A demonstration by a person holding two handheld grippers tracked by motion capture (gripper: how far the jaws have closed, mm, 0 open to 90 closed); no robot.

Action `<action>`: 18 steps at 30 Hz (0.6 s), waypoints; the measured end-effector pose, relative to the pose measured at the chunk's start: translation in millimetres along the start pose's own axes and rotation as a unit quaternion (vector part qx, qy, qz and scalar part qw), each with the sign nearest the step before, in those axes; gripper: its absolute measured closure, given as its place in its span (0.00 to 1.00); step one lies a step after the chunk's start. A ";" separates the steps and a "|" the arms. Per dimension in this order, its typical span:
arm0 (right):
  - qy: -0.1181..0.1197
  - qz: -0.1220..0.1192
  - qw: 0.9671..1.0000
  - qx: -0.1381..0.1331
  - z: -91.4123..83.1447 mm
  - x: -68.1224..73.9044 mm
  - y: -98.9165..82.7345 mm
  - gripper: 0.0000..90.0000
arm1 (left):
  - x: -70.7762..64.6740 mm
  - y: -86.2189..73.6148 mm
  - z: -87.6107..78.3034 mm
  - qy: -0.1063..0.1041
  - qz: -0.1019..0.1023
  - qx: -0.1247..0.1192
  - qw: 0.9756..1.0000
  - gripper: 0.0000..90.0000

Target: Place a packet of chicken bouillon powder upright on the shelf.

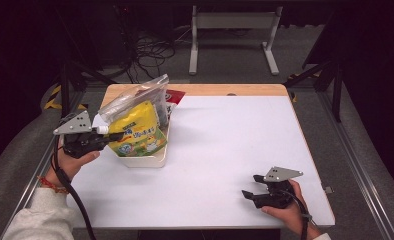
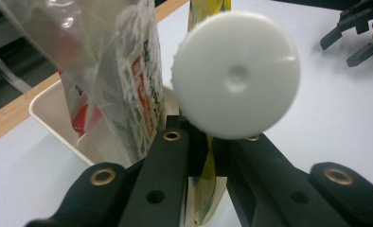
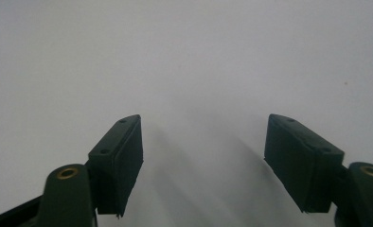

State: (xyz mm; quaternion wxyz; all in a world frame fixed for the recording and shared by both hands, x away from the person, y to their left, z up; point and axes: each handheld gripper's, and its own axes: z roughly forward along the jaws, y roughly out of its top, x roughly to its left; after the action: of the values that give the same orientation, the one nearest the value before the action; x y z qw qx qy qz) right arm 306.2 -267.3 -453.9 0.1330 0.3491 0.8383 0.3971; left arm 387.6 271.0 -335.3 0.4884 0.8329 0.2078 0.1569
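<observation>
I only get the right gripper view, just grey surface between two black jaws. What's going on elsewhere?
Observer: The left hand-held gripper is shut on a yellow pouch standing in a white bin.
Operator: Is anything else in that bin?
Observer: Yes, a clear plastic bag leans behind the pouch.
Operator: Has the pouch got a lid?
Observer: A round white cap, just above the closed jaws in the left gripper view.
Operator: And my side?
Observer: The right hand-held gripper is open, low over the bare white table.

Yellow-green pouch [image 1: 137, 131] (white cap [image 2: 235, 74])
</observation>
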 end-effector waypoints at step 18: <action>0.022 -0.056 0.998 -0.036 13.9 18.5 28.5 0.77 | -11.6 -20.4 5.0 0.029 -0.077 -0.124 0.989 0.84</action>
State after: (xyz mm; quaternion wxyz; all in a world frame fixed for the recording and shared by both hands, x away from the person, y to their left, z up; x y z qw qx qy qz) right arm 313.6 -234.0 -440.3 0.1492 0.2876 0.8444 0.4266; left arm 375.9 270.4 -356.3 0.5922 0.7426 0.2644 0.1674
